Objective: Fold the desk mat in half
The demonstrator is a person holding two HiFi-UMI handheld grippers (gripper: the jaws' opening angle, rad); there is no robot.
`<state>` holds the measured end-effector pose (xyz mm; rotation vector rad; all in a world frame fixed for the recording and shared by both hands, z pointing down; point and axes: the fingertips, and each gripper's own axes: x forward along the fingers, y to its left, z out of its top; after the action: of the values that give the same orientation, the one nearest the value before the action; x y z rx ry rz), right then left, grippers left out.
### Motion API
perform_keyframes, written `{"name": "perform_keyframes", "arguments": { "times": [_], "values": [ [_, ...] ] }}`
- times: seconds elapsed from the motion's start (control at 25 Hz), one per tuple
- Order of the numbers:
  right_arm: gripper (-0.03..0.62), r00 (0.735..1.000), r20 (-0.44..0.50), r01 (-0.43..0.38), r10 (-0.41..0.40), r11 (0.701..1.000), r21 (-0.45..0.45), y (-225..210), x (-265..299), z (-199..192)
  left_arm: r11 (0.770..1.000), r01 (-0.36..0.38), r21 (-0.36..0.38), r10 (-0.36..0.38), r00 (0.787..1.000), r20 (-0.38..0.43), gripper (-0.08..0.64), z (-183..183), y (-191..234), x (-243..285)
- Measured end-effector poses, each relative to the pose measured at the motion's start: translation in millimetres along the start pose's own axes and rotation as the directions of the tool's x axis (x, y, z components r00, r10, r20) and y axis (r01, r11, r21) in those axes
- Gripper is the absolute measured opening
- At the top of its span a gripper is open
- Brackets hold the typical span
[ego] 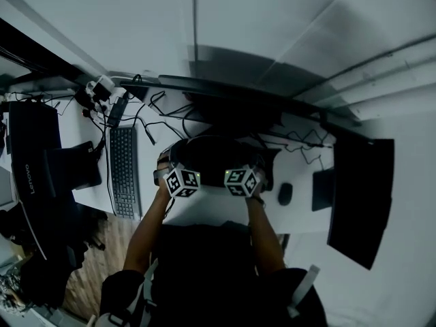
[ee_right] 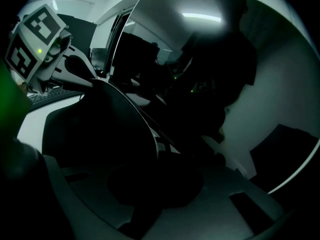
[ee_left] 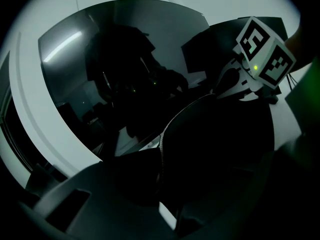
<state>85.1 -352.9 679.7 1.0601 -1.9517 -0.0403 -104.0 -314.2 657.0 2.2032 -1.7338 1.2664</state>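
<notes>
Desk mat (ego: 214,154) | left gripper (ee_left: 160,186), right gripper (ee_right: 156,186) both clamped on it | stitched edge (ee_left: 161,149), seemingly; gripper views only

Camera inventory, as I read it remotely.

1. Head view: high above the desk (ego: 211,213), facing steeply down; far enough to take in both tools and the whole desk width.
2. Left tool view: rides on the left tool (ego: 180,180), faces along its jaws, very close to the desk mat (ee_left: 220,149).
3. Right tool view: rides on the right tool (ego: 244,180), likewise close.

Shared: all three show the desk mat. Each tool view catches the other tool's marker cube.
</notes>
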Motion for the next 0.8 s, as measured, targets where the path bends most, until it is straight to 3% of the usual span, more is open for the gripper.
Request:
{"name": "perform_keyframes", "arguments": {
  "times": [0.8],
  "values": [
    [0.023, 0.995, -0.096, -0.007, 0.005, 1.0, -0.021, 10, 72, -35, 1.0, 0.023, -0.013, -0.024, 0.994, -0.105, 0.031, -44, -17, 88]
  ]
}}
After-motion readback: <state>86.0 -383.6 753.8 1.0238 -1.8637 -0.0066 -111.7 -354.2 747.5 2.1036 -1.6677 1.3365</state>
